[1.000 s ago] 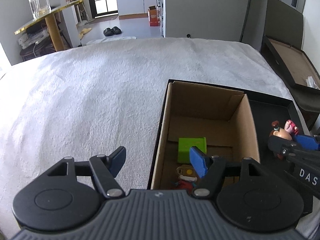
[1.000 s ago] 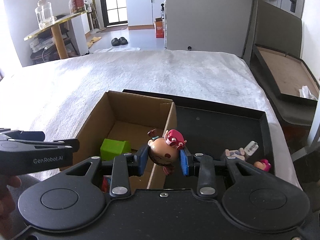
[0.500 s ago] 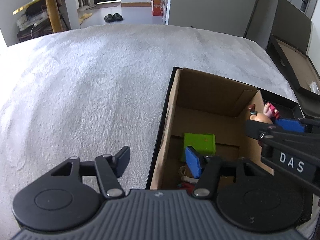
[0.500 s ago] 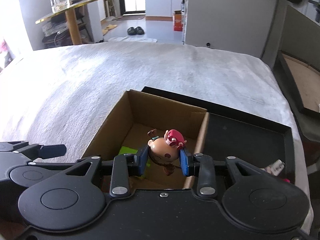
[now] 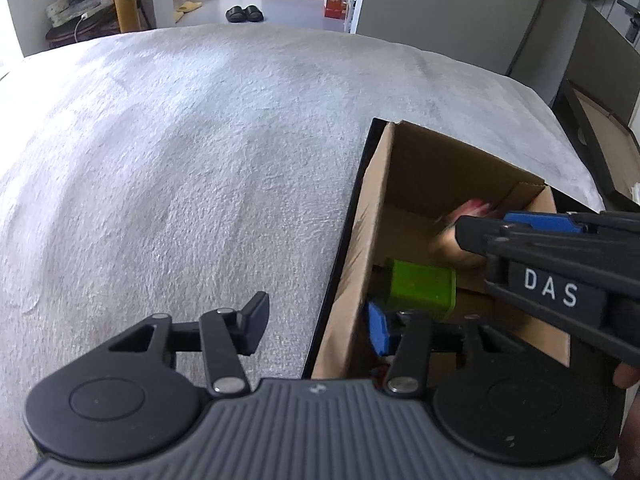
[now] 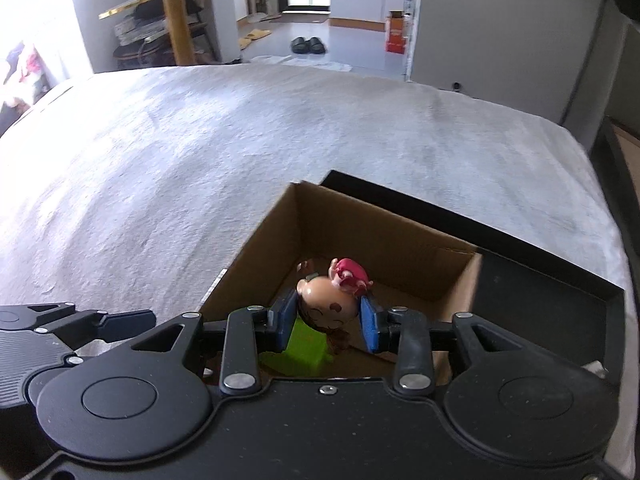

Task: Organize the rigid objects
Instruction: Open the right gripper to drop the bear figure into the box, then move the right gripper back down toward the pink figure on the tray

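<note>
Above the open cardboard box (image 6: 372, 236), the right gripper (image 6: 327, 320) pinches a doll figurine (image 6: 328, 304) by its head, red bow tilted up and right, body hanging down toward the green block (image 6: 304, 350) inside. Straddling the box's left wall, the left gripper (image 5: 316, 322) is closing, nothing yet pressed. Box sits in a black tray (image 6: 540, 264) on a white-covered bed (image 5: 180, 160); black slippers (image 5: 243, 13) lie on the floor beyond.

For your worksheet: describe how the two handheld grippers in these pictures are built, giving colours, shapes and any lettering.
Both are black plastic. The left gripper has a ribbed grey body, round pivot housings, silver rivets and blue pads. The right gripper matches, with blue pads; its side reads "DAS".
</note>
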`<state>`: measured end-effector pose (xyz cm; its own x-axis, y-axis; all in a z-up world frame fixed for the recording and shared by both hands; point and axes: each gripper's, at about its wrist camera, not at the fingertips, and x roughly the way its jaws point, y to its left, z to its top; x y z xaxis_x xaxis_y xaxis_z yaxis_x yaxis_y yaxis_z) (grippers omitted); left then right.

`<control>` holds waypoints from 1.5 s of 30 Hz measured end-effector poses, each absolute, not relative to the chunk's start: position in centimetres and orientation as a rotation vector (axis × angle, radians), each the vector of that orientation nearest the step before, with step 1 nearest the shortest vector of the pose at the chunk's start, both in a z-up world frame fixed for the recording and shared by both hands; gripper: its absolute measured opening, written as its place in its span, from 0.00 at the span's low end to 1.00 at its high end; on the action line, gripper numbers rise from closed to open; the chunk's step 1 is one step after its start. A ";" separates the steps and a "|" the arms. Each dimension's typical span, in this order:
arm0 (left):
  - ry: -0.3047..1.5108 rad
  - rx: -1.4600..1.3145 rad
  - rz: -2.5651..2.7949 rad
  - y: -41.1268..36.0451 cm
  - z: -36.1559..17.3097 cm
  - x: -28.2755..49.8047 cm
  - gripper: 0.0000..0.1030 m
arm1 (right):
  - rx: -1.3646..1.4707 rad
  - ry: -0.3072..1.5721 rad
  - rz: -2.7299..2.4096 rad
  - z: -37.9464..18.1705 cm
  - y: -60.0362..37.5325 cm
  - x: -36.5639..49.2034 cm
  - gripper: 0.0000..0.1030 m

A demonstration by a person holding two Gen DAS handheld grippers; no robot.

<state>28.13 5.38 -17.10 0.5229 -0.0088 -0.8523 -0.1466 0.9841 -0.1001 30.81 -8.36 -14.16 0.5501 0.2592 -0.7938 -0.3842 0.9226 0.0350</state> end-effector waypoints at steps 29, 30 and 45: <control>0.983 -0.069 0.045 1.1 -13.4 26.4 0.53 | -0.012 0.897 0.210 -12.9 -16.4 26.7 0.59; 0.982 -0.065 0.047 0.9 -13.2 26.3 0.54 | -0.006 0.893 0.206 -12.8 -16.8 26.5 0.61; 0.947 0.014 0.059 -2.2 -11.1 24.0 0.68 | 0.061 0.820 0.147 -11.6 -21.3 23.2 0.91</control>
